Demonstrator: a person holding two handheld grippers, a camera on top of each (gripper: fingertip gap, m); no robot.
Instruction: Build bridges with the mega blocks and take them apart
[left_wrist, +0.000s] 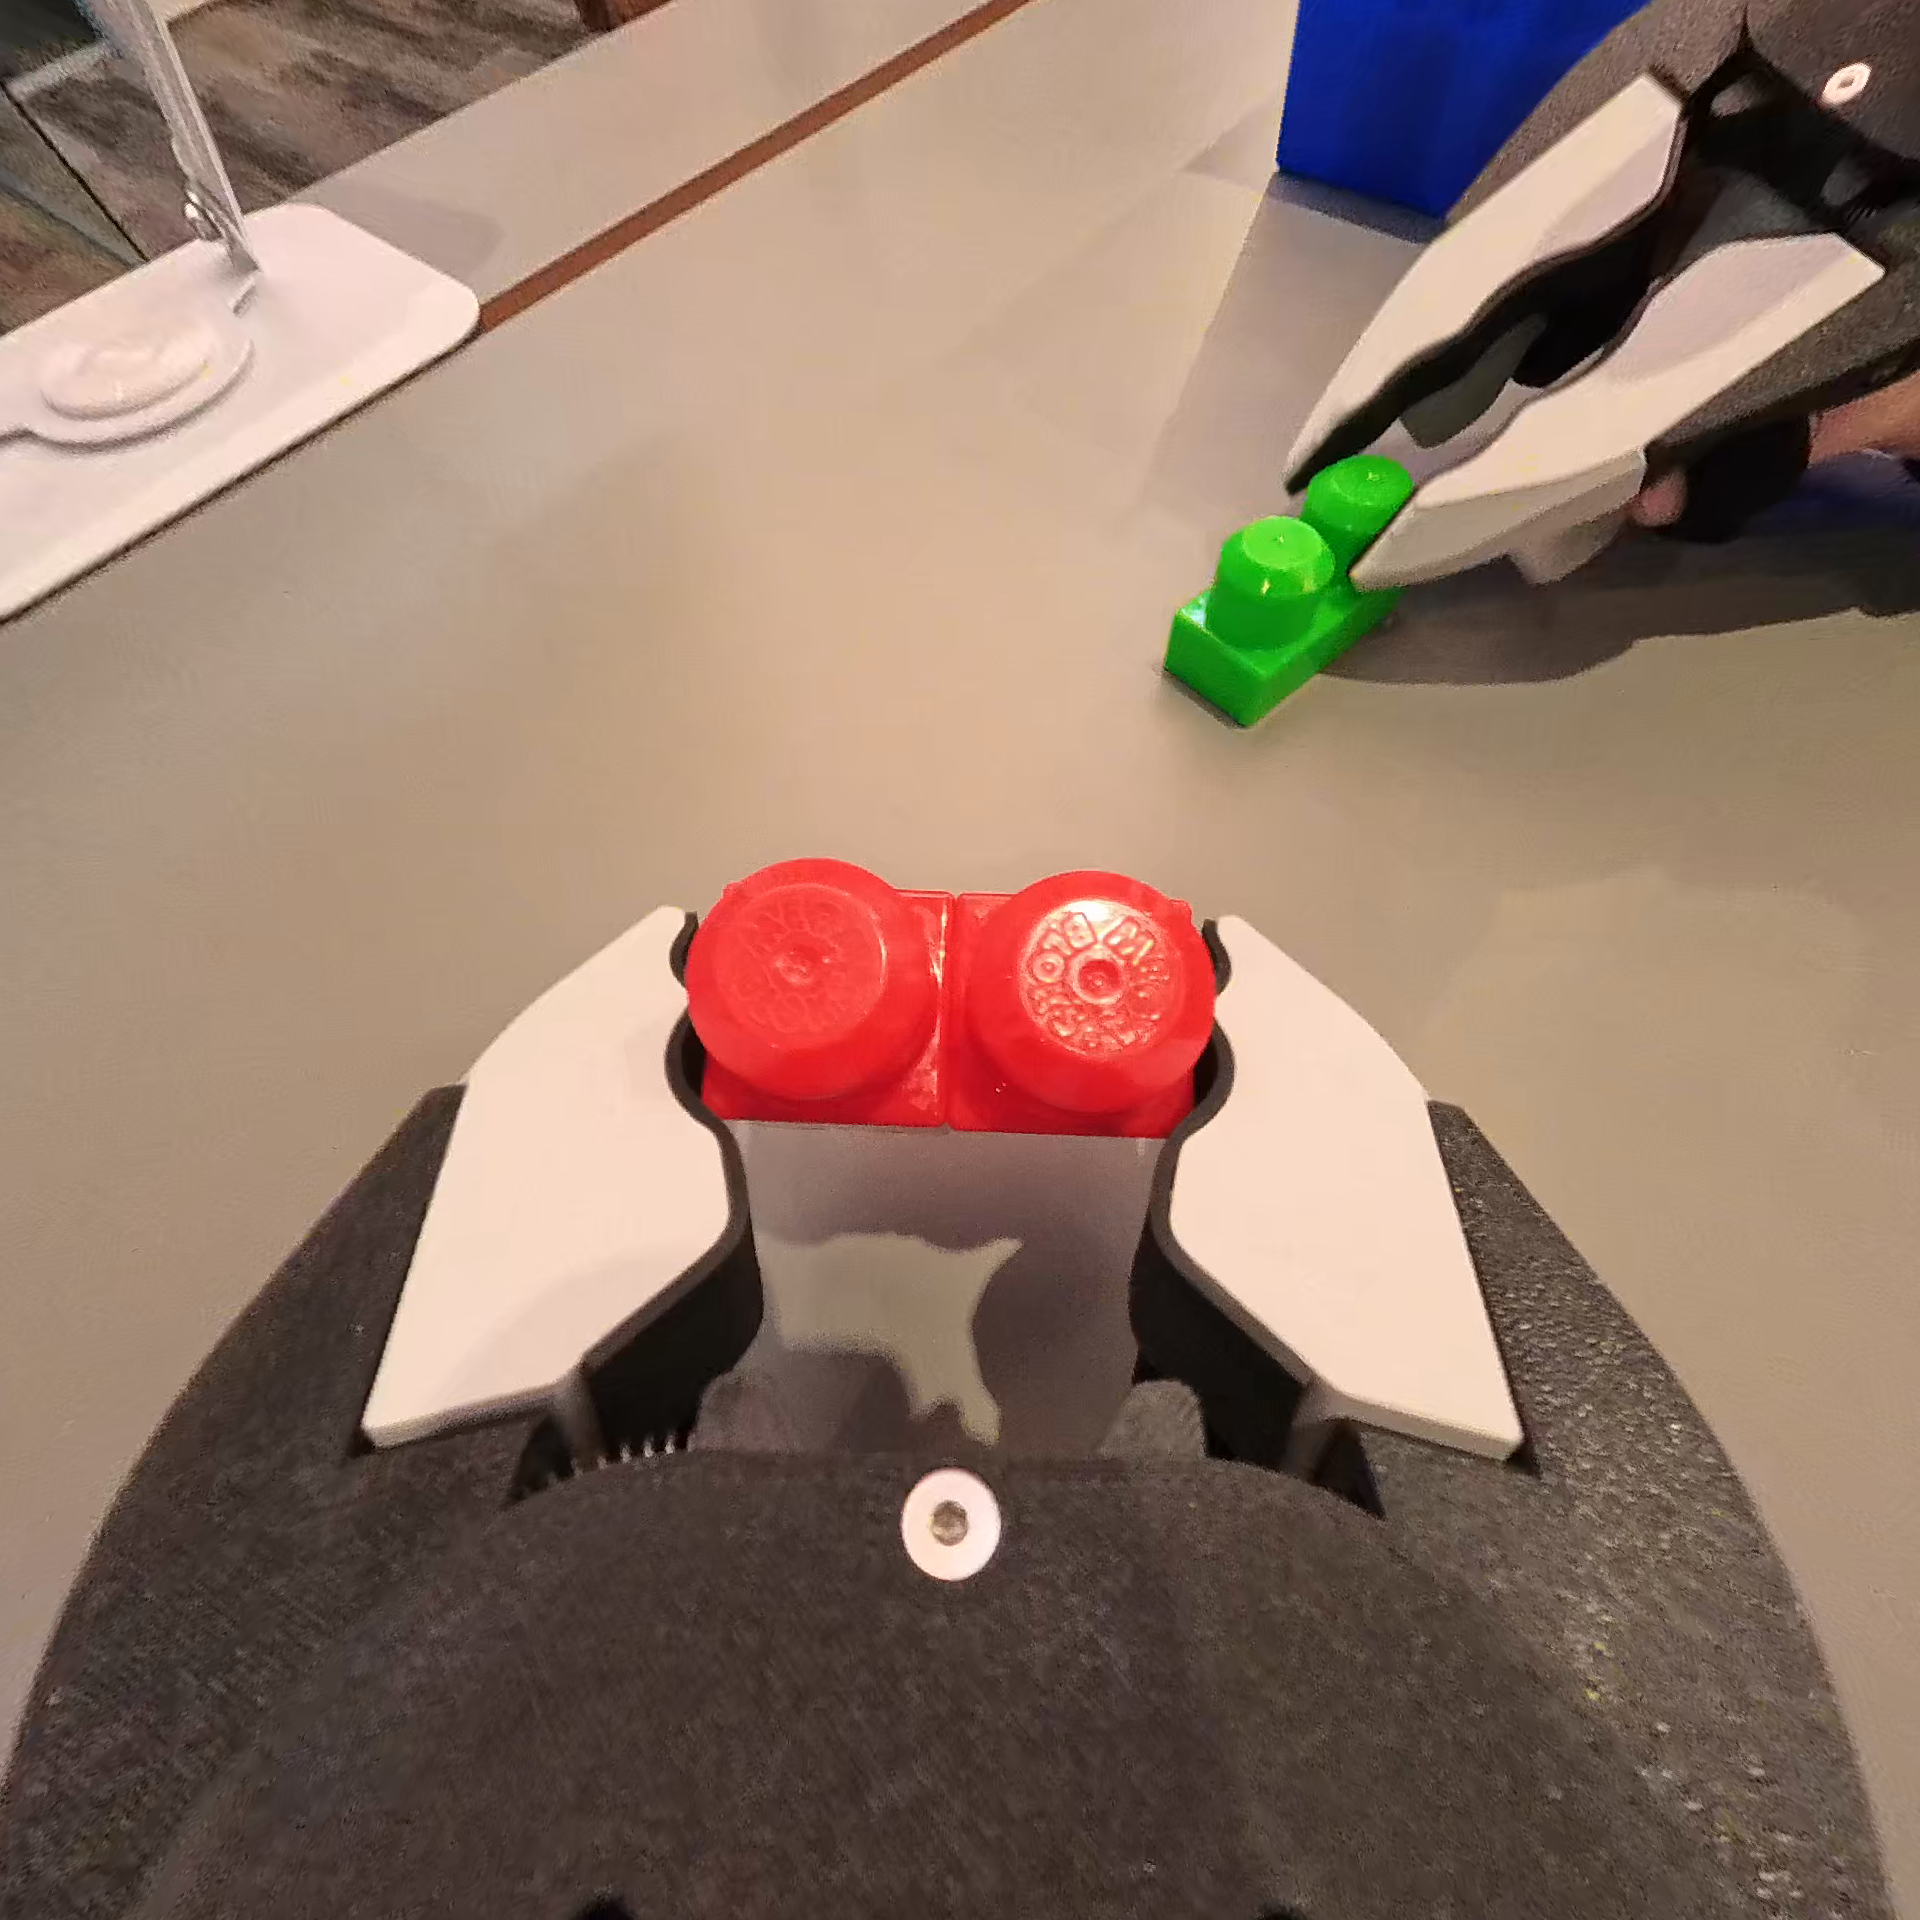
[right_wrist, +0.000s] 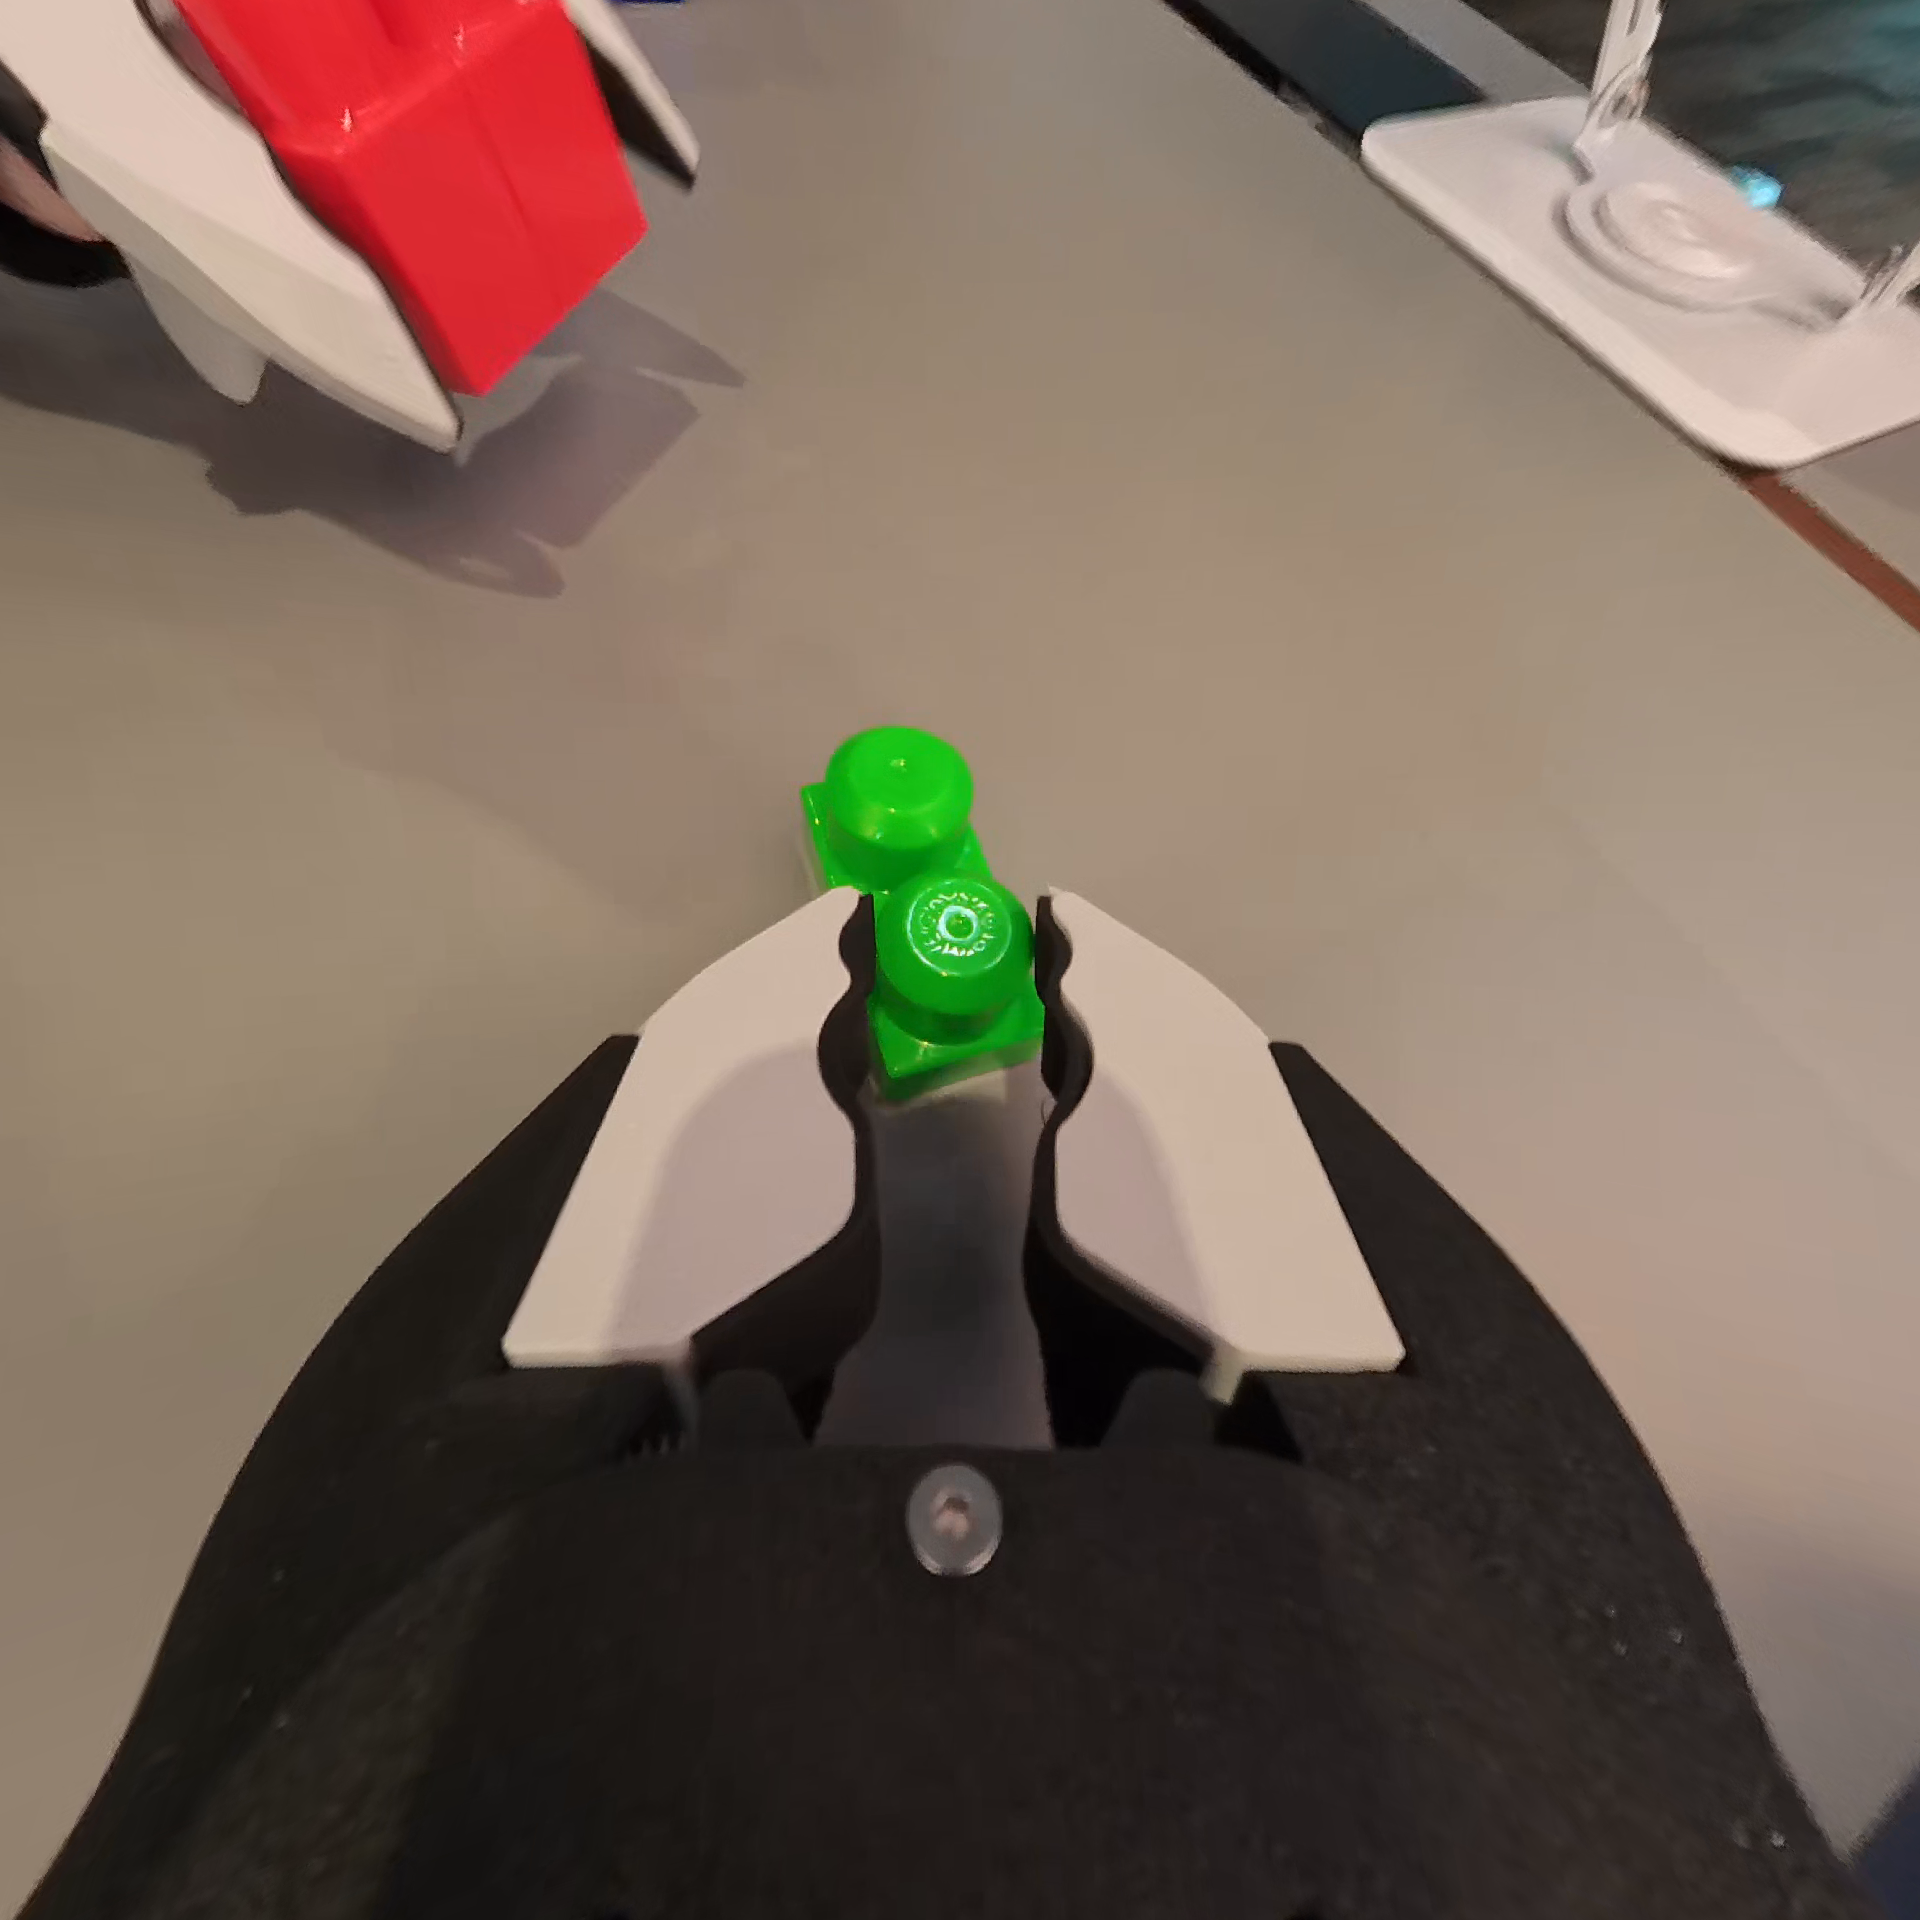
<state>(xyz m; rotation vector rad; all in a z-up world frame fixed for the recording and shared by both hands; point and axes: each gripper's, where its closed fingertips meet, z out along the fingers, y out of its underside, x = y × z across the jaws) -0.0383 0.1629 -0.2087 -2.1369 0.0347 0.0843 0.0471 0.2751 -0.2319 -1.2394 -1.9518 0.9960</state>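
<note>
My left gripper (left_wrist: 948, 935) is shut on a red two-stud block (left_wrist: 945, 997), one finger on each end, studs facing the camera. In the right wrist view this gripper (right_wrist: 566, 307) holds the red block (right_wrist: 457, 177) above the grey table, at the upper left. A small green two-stud block (right_wrist: 914, 914) lies on the table. My right gripper (right_wrist: 951, 902) is closed around its near end, at the near stud. In the left wrist view the right gripper (left_wrist: 1340, 520) and the green block (left_wrist: 1247, 623) are at the upper right.
The grey table (left_wrist: 727, 623) spreads between the two grippers. A white stand base with a clear post (left_wrist: 208, 343) sits at the far left edge, and shows at the far right in the right wrist view (right_wrist: 1662, 291). A blue object (left_wrist: 1382, 94) stands behind the right gripper.
</note>
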